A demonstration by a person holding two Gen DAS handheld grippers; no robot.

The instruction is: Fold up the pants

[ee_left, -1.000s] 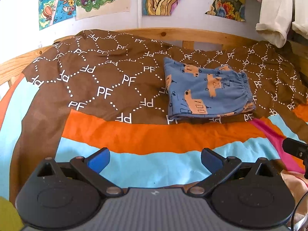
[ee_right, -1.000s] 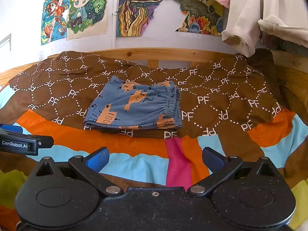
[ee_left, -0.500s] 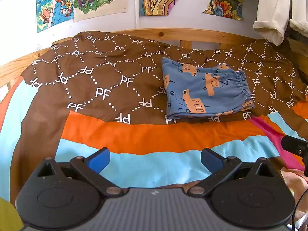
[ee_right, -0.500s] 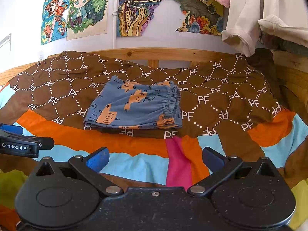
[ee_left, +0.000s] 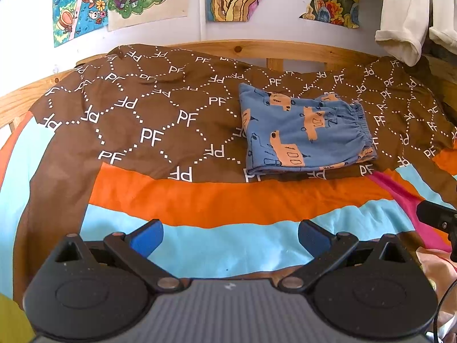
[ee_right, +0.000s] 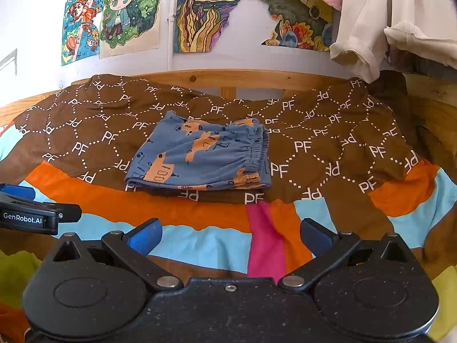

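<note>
A pair of blue pants with orange prints lies folded into a compact rectangle on the brown patterned bedspread, elastic waistband to the right. The same folded pants sit centre in the right wrist view. My left gripper is open, held back over the light-blue stripe, well short of the pants, nothing between its blue pads. My right gripper is also open and empty, held back over the pink and blue stripes. The tip of the left gripper shows at the left edge of the right wrist view.
A wooden bed frame runs along the far side below a wall with colourful posters. Pale clothes hang at the upper right. Yellow-green fabric lies near the front edge.
Both grippers stay open and apart from the pants. The left wrist view has shifted slightly; the pants lie as before.
</note>
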